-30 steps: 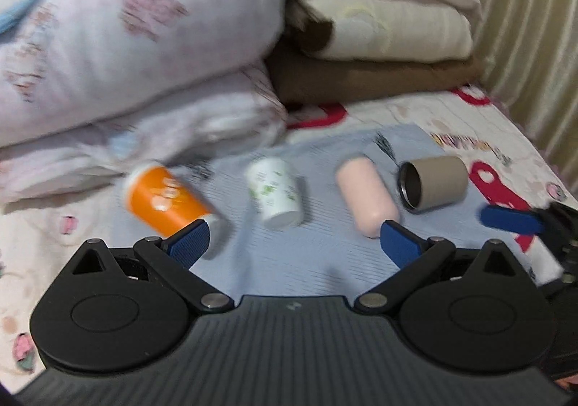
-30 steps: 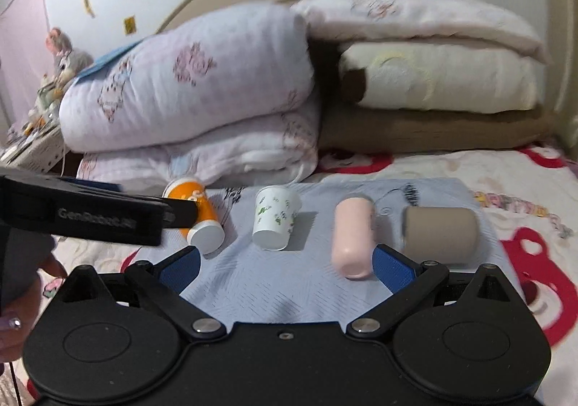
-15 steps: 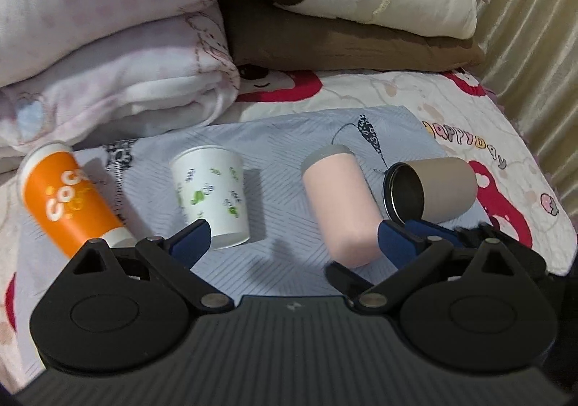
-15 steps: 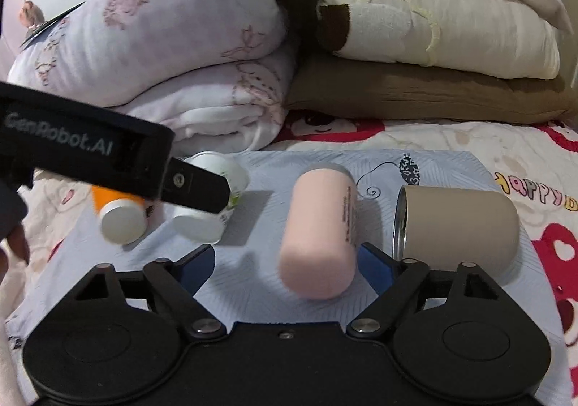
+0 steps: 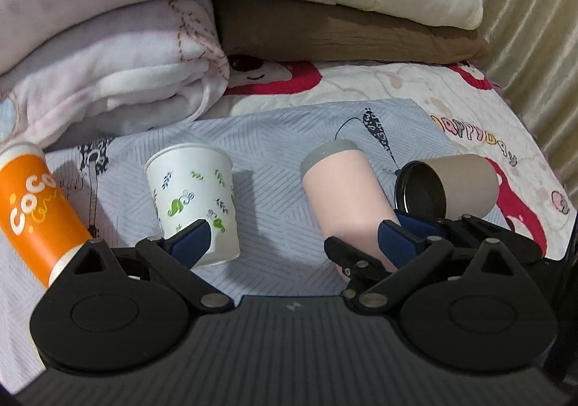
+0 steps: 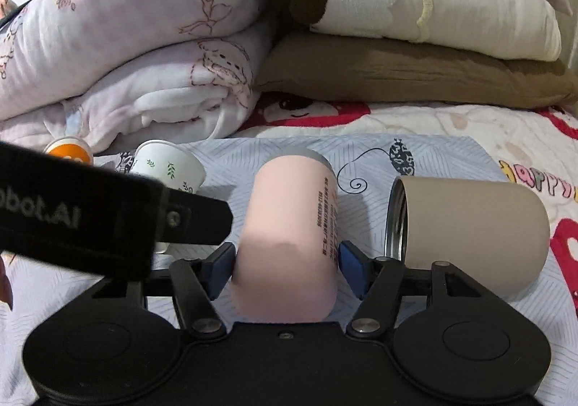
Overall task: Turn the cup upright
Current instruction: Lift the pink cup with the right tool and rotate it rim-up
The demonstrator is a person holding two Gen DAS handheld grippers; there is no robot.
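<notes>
Soft indoor light, sharp focus — fisheye bending at edges.

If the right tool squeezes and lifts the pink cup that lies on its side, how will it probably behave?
The pink cup looks rigid, so it should not crush. Its smooth round wall may slip or roll between the right tool pads. It lies on a soft blue cloth, so it could wobble once stood up.

In the right wrist view the left gripper's black body (image 6: 90,221) hides most of the orange cup (image 6: 68,151) and the white leaf-print cup's (image 6: 168,167) near end. The small print on the pink tumbler (image 6: 289,243) is unreadable. Whether the blue pads (image 6: 352,266) touch it cannot be told.
</notes>
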